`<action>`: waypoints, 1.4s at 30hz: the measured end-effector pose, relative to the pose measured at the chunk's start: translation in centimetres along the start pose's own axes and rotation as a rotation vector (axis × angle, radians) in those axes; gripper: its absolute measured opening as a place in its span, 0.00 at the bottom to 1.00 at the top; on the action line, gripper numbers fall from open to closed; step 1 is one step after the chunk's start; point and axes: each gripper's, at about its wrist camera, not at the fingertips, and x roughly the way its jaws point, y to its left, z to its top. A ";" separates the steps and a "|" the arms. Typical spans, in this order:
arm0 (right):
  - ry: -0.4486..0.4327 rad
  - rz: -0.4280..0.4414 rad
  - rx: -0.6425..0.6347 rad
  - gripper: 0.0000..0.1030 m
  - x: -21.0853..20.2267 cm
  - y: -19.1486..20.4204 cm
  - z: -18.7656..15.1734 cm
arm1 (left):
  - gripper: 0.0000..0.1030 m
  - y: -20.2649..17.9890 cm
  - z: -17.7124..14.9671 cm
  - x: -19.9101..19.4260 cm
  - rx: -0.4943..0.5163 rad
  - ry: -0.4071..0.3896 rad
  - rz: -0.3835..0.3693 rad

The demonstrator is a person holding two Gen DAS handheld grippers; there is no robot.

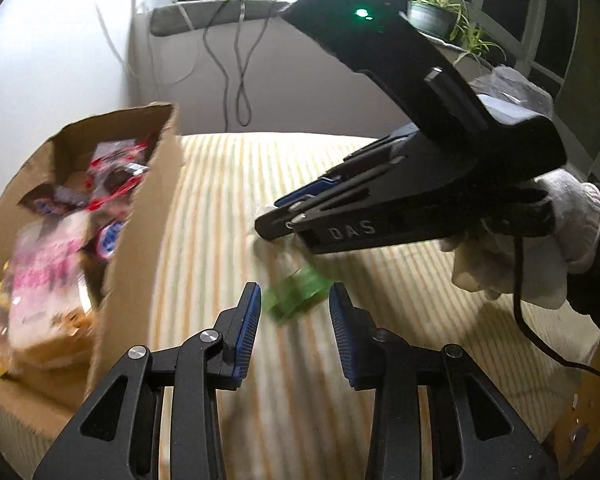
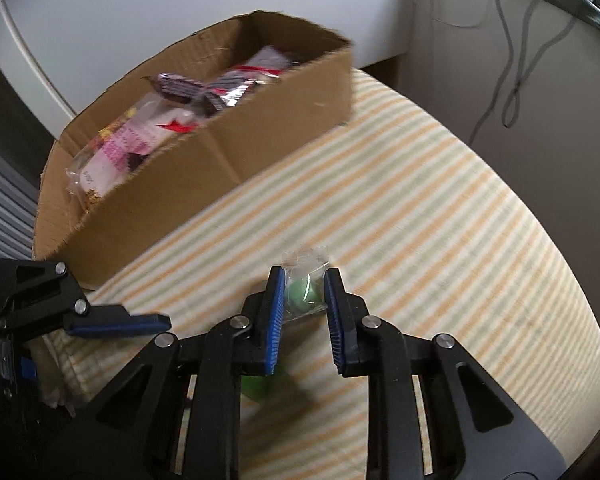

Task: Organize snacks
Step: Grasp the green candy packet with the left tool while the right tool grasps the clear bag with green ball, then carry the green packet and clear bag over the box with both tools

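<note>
A brown cardboard box (image 1: 140, 216) on the left holds several wrapped snacks (image 1: 48, 276); it also shows in the right wrist view (image 2: 228, 148). My right gripper (image 2: 302, 292) is shut on a clear-wrapped green candy (image 2: 300, 294) above the striped cloth. In the left wrist view the right gripper (image 1: 272, 220) reaches in from the right. My left gripper (image 1: 294, 304) is open and empty, with a blurred green snack (image 1: 296, 296) lying on the cloth between and beyond its fingertips. The left gripper's fingers (image 2: 116, 324) show at the left of the right wrist view.
A striped cloth (image 1: 228, 208) covers the table. Behind it stand a white wall, hanging cables (image 1: 236, 76) and a shelf with a potted plant (image 1: 436, 12). A gloved hand (image 1: 556, 240) holds the right gripper.
</note>
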 end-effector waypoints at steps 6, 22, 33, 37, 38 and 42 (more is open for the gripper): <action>-0.006 -0.032 0.063 0.20 -1.5 -2.6 -1.5 | 0.34 -0.9 1.3 2.2 0.038 0.026 -0.004; -0.031 -0.052 0.119 0.20 -3.6 -3.8 -5.3 | 0.25 -1.6 -0.5 2.9 0.095 0.087 0.040; -0.033 -0.118 0.107 0.20 -4.0 -2.0 -6.5 | 0.19 -1.4 -1.0 1.9 0.047 0.075 0.036; -0.038 -0.127 0.110 0.20 -4.4 -1.5 -6.9 | 0.19 -1.4 -1.2 0.8 0.043 0.051 0.034; -0.041 -0.127 0.112 0.20 -4.5 -1.4 -6.9 | 0.19 -1.5 -1.2 0.4 0.046 0.043 0.034; -0.061 -0.131 0.119 0.20 -5.4 -0.9 -7.1 | 0.19 -2.1 -0.6 -1.2 0.056 0.003 0.043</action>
